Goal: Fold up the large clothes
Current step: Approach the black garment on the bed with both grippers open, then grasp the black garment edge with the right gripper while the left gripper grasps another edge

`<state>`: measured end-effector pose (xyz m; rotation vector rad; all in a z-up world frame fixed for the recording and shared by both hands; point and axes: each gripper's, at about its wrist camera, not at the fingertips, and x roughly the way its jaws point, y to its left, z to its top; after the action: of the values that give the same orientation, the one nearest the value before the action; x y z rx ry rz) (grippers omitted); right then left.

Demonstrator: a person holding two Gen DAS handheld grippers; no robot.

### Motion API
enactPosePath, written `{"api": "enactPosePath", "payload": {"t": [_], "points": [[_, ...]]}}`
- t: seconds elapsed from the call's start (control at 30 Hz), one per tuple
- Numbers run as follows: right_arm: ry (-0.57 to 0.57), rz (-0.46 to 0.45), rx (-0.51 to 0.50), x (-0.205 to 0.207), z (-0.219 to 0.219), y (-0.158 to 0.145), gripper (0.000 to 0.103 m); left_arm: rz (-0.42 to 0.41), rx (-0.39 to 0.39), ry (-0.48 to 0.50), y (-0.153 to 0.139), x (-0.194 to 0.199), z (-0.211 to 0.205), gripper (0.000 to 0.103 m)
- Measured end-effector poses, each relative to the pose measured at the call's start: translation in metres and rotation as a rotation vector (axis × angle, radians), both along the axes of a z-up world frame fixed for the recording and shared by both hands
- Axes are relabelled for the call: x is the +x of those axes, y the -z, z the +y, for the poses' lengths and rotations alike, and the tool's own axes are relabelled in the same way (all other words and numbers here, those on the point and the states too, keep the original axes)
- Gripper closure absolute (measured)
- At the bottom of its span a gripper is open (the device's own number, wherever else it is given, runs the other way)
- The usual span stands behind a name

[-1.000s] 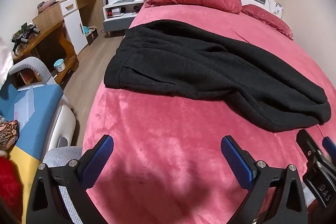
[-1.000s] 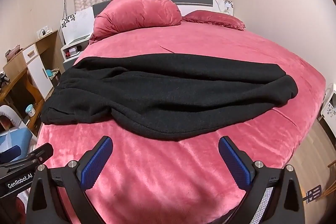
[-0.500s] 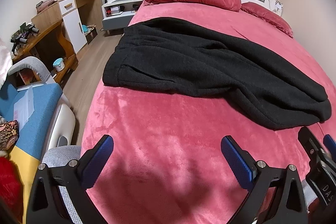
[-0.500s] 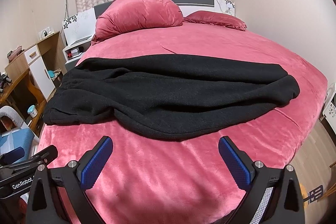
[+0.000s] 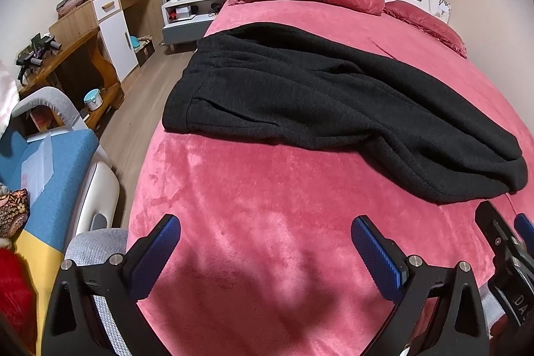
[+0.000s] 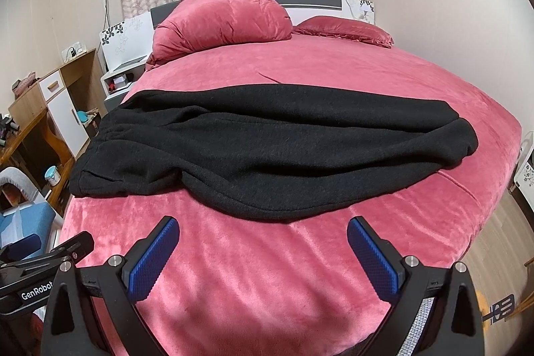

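A large black knit garment (image 5: 333,102) (image 6: 267,149) lies spread crosswise over the pink bed (image 5: 267,222) (image 6: 267,272), its elastic waistband at the left edge and its far end bunched at the right. My left gripper (image 5: 265,242) hovers open over bare bedcover, short of the garment's near hem. My right gripper (image 6: 263,242) is open too, just below the hem's sagging middle. Neither touches the cloth. Part of the right gripper (image 5: 504,242) shows at the left view's right edge, and part of the left gripper (image 6: 43,259) shows at the right view's lower left.
A big pink cushion (image 6: 220,19) and a flat pillow (image 6: 343,30) sit at the headboard. Left of the bed are a wooden desk (image 5: 66,55), a white nightstand (image 5: 190,12), a blue seat (image 5: 43,162) and wood floor (image 5: 140,109).
Both grippers have drawn slightly back and up, so the garment sits a little higher and farther in each view. The garment itself has not moved.
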<state>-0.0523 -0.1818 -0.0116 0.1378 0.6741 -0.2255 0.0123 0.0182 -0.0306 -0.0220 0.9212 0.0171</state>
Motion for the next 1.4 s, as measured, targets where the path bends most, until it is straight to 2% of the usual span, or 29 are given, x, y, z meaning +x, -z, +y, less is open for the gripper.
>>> {"api": "enactPosePath", "payload": {"t": [0.73,0.97,1.07,1.17,1.3,1.4], "points": [[-0.012,0.001,0.033,0.001,-0.001,0.008,0.0,0.051,-0.019,0.003,0.013,0.006,0.005,0.0],[-0.08,0.004,0.114,0.006,-0.004,0.015,0.0,0.079,-0.164,0.012,0.021,0.012,0.021,0.0],[-0.085,0.034,0.153,0.01,-0.007,0.021,0.0,0.091,-0.198,-0.01,0.028,0.018,0.032,0.0],[-0.077,0.076,0.202,0.015,-0.016,0.03,0.0,0.117,-0.266,-0.032,0.037,0.028,0.048,0.0],[-0.026,0.12,0.271,0.022,-0.042,0.045,0.001,0.121,-0.384,-0.105,0.045,0.046,0.079,0.001],[0.053,0.134,0.327,0.026,-0.073,0.054,0.007,0.136,-0.516,-0.179,0.052,0.066,0.106,0.009]]}}
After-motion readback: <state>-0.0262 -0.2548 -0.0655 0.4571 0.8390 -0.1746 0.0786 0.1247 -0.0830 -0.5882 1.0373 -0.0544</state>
